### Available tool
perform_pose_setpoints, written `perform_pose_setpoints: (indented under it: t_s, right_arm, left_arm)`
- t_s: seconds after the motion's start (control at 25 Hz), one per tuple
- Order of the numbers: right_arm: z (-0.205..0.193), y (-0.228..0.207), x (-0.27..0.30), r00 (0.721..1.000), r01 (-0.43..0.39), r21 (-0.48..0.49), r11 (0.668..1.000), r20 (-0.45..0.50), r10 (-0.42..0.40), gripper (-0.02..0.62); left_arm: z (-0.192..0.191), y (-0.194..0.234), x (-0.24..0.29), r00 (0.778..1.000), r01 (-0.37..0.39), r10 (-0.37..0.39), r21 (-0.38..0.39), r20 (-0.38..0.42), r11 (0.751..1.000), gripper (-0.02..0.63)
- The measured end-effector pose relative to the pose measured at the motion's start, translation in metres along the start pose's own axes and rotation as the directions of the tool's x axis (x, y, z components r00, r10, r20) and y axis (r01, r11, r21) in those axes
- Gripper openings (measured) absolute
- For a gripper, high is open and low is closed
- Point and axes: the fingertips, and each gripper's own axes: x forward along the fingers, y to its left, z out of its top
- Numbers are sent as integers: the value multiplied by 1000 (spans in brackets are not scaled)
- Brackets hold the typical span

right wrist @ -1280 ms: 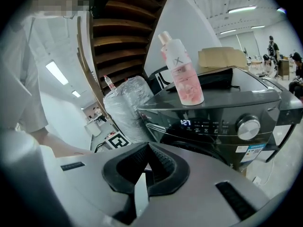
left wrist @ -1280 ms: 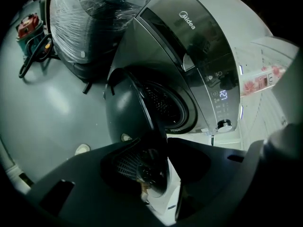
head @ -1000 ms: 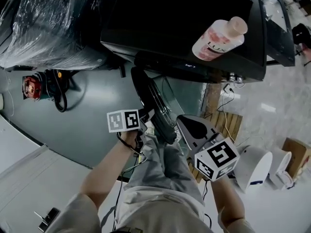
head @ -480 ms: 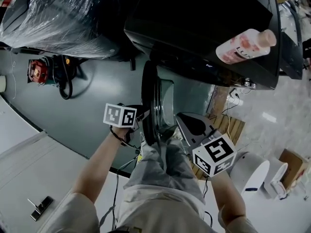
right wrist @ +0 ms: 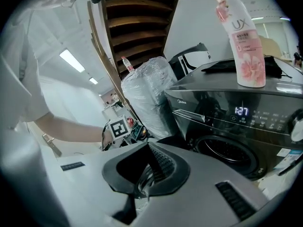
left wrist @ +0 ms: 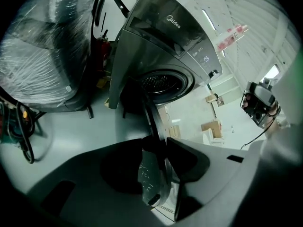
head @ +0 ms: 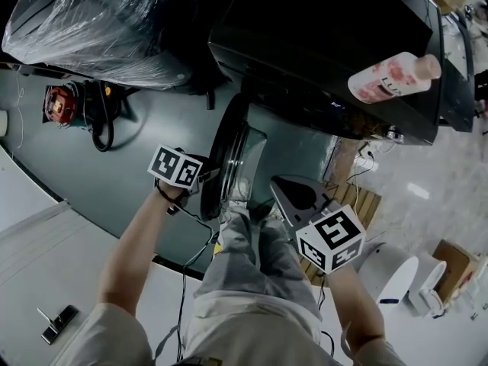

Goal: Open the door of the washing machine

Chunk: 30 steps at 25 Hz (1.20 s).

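The dark washing machine [head: 320, 44] stands at the top of the head view. Its round door [head: 229, 155] hangs swung out, edge-on toward me. My left gripper [head: 210, 175] has the door's rim [left wrist: 150, 117] between its jaws, which have just been closing onto it. Behind it the drum opening [left wrist: 163, 82] shows. To the door's right my right gripper [head: 286, 193] hovers apart from it, tips together and nothing held. In the right gripper view, the right gripper [right wrist: 150, 148] faces the machine's front [right wrist: 236, 122].
A pink bottle [head: 389, 77] lies on the machine's top. A plastic-wrapped appliance [head: 99, 29] stands left of the machine, a red tool with a cable [head: 61, 105] below it. A wooden pallet [head: 358, 197], white containers [head: 393, 277] and a cardboard box [head: 457, 261] sit at the right.
The door has swung further out and to the left with my left gripper on its rim. The right gripper has drifted a little left.
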Motion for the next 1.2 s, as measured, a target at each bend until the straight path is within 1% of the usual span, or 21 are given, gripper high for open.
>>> perform_pose_setpoints:
  t_s: [0.12,0.24,0.32,0.44,0.52,0.68,0.76,0.92,1.2]
  right_arm:
    - [6,3,2,1000,9,-26,1000,3,-9,28]
    - [11,8,4,1000,3,-53,999,10,-2,28]
    - [14,10,4,1000,7,-60,998,18,-6,28]
    - [17,9,5,999,27,-57,998,27,-25,28]
    - [19,8,5,999,34,-56,998,31,-32,28]
    - [19,4,4,998,52,-50,997,29,-51,28]
    - [20,2,3,998,63,-51,997,30,-61,28]
    - [22,1,1,996,83,-53,995,37,-81,28]
    - [21,-3,-8,990,133,-27,991,49,-132,28]
  left_arm:
    - [-1,7,-4,998,-12,16,73,-55,997,178]
    - [-1,13,-6,991,2,16,138,-132,990,184]
    - [-2,17,-8,985,16,11,159,-172,987,186]
    - [-2,25,-14,978,27,12,181,-208,983,186]
    - [-2,30,-17,976,33,9,188,-219,982,186]
    - [-3,41,-24,978,33,4,171,-208,985,181]
    - [-2,47,-27,975,17,26,192,-219,981,178]
    - [2,60,-35,962,-16,83,253,-258,967,175]
    - [7,84,-49,956,-61,138,282,-259,957,172]
